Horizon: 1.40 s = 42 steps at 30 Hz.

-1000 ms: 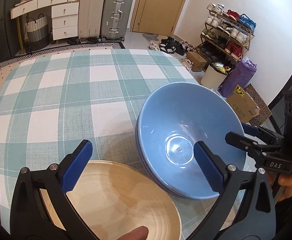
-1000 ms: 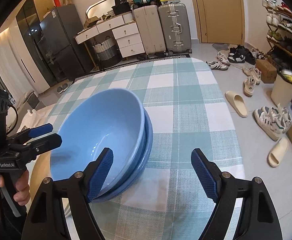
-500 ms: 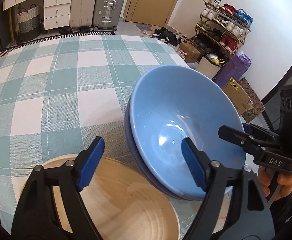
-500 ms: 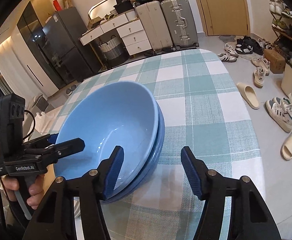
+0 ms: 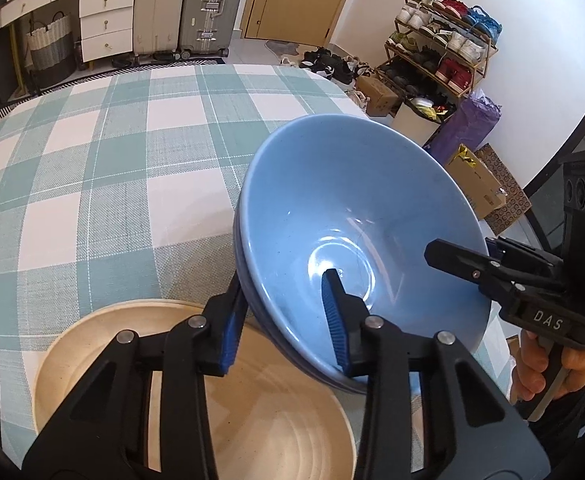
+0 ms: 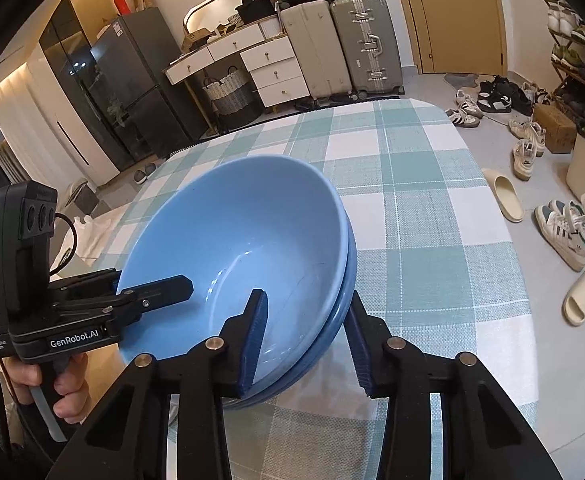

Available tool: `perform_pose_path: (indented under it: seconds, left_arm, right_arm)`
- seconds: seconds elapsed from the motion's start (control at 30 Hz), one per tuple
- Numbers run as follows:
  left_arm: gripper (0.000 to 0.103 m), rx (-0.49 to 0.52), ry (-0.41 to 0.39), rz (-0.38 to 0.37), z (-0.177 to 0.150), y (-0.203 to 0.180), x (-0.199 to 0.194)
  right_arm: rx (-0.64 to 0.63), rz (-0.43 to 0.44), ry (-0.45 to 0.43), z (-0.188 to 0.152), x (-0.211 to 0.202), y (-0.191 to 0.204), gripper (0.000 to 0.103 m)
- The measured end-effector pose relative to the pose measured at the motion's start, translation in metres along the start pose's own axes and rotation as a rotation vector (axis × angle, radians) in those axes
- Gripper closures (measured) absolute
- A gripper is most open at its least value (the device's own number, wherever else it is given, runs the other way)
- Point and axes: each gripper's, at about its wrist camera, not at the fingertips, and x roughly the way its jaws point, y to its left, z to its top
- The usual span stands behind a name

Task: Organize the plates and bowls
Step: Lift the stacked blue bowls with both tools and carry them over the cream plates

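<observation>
Left wrist view: two glossy sky-blue ceramic bowls (image 5: 356, 216), nested one inside the other, sit tilted on the teal-and-white checked tablecloth (image 5: 104, 168) near the table's right edge, their near-left rim lying over the edge of a wide cream-coloured ribbed plate (image 5: 252, 412); whether the stack rests on that plate or is just clear of it cannot be told from either view. The left gripper (image 5: 282, 320) straddles that near-left rim, one blue-padded finger inside the top bowl and the other outside under both rims, drawn in close about the double wall; it appears clamped on the stack, though pad contact is partly hidden. Right wrist view: the right gripper (image 6: 304, 338) straddles the opposite, right-hand rim the same way, its inner finger down the bowl's inside wall, its outer finger beneath the lower bowl's lip, again closed in to what looks like a hold. The bowls therefore lie directly between the two tools, each reaching in from its own side and pointing toward the other across the round opening; neither is nearer, and both slant down at a shallow angle with a hand on each pistol grip. Judging by this two-sided hold, the coming move is a joint lift or shift of the stack, which will turn on both sides rising evenly so the tilted bowls do not slide apart.
</observation>
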Motion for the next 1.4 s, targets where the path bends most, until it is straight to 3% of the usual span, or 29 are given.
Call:
perform_pose_path:
  seconds: [0.57,1.4]
  left_arm:
    - [0.072,0.032,-0.055,0.03,-0.001,-0.016,-0.033]
    - [0.072,0.022,-0.189,0.073,-0.034,-0.014,-0.149]
  right_arm:
    - [-0.009,-0.019,-0.044,-0.001,-0.019,0.006,0.065]
    - [-0.09,0.004,-0.118,-0.007,-0.066,0.07,0.065]
